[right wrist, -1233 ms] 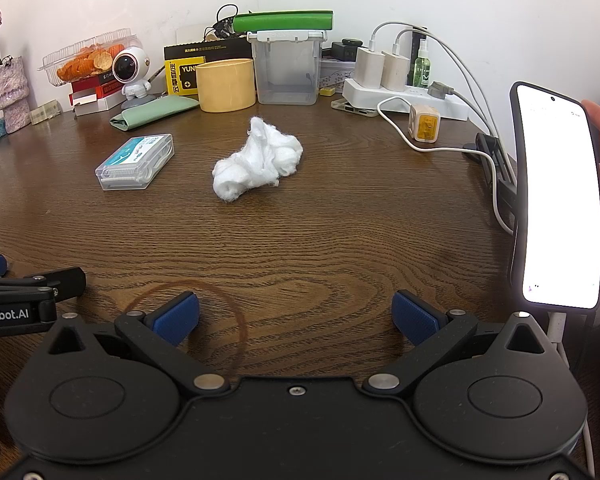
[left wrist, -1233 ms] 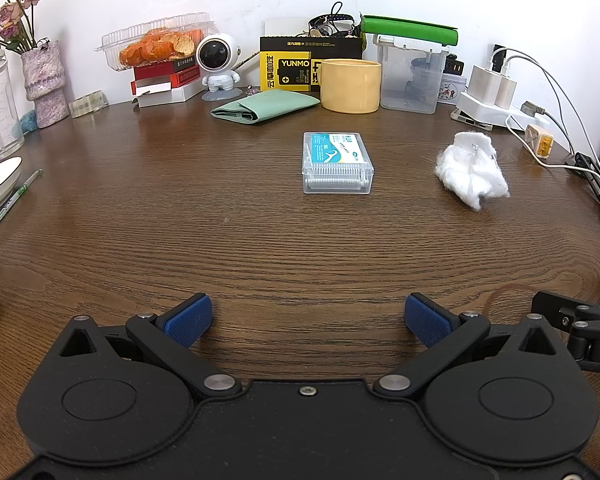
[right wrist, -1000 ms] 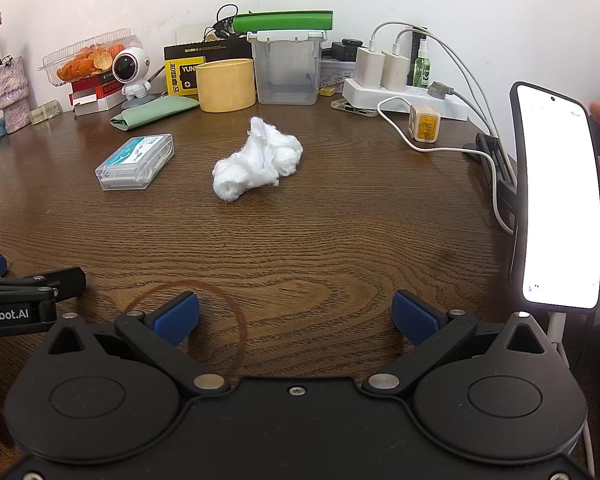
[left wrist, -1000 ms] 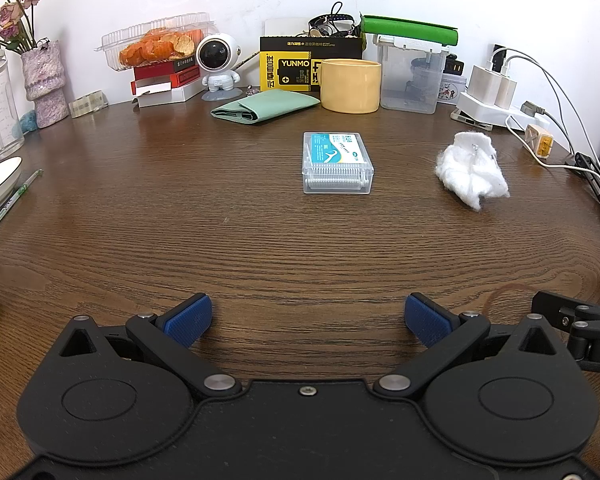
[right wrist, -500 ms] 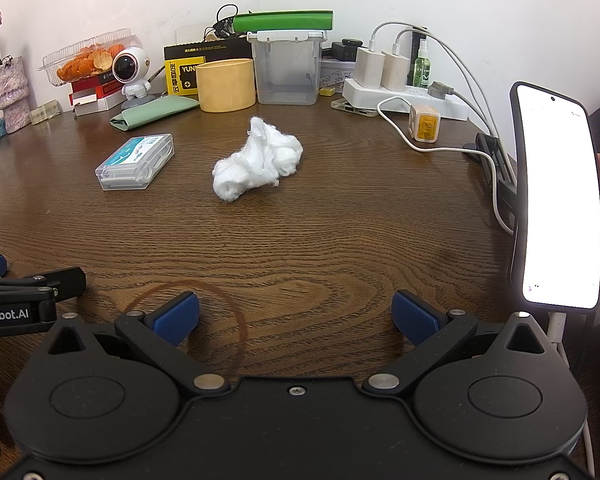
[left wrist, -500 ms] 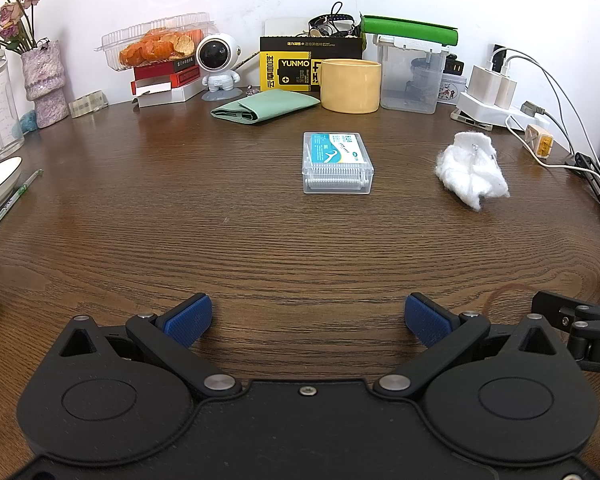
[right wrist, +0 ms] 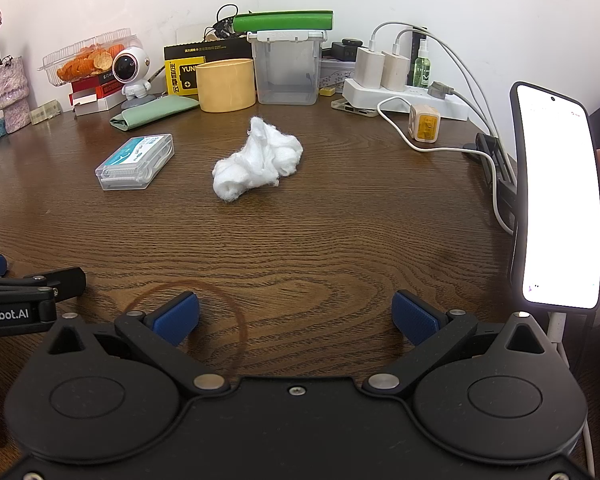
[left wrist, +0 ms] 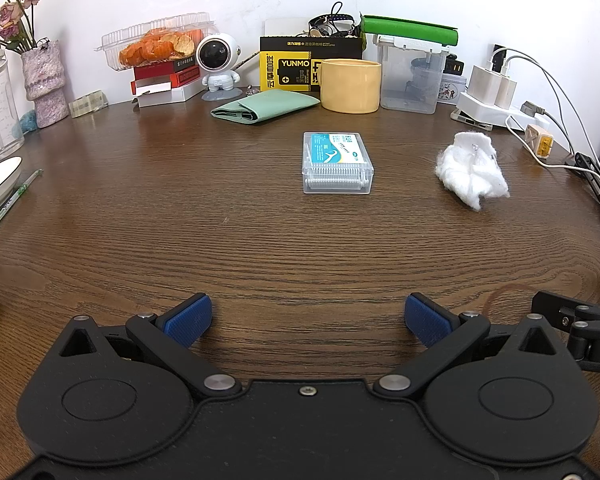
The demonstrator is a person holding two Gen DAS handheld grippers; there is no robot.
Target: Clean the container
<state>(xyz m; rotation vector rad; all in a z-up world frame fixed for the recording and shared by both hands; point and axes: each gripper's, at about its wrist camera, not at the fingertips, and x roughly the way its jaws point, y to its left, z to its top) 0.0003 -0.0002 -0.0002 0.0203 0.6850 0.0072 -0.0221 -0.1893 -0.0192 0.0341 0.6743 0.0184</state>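
A clear plastic container (left wrist: 337, 162) with a blue-and-white label lies flat mid-table; it also shows in the right wrist view (right wrist: 136, 167). A white crumpled wad of cotton (left wrist: 471, 171) lies to its right, and shows in the right wrist view (right wrist: 257, 159). My left gripper (left wrist: 307, 320) is open and empty, low over the near table, well short of the container. My right gripper (right wrist: 295, 318) is open and empty, well short of the wad. Each gripper's side shows at the edge of the other's view.
Along the back wall stand a yellow cup (left wrist: 350, 85), a clear bin with green lid (left wrist: 411, 76), a green folded cloth (left wrist: 265, 108), a robot figurine (left wrist: 218, 64) and a vase (left wrist: 46, 82). Chargers and cables (right wrist: 404, 80) lie back right. A lit phone (right wrist: 558, 196) is held at right.
None of the table objects or grippers has moved. Only the fingers behind the phone at the right edge shifted slightly.
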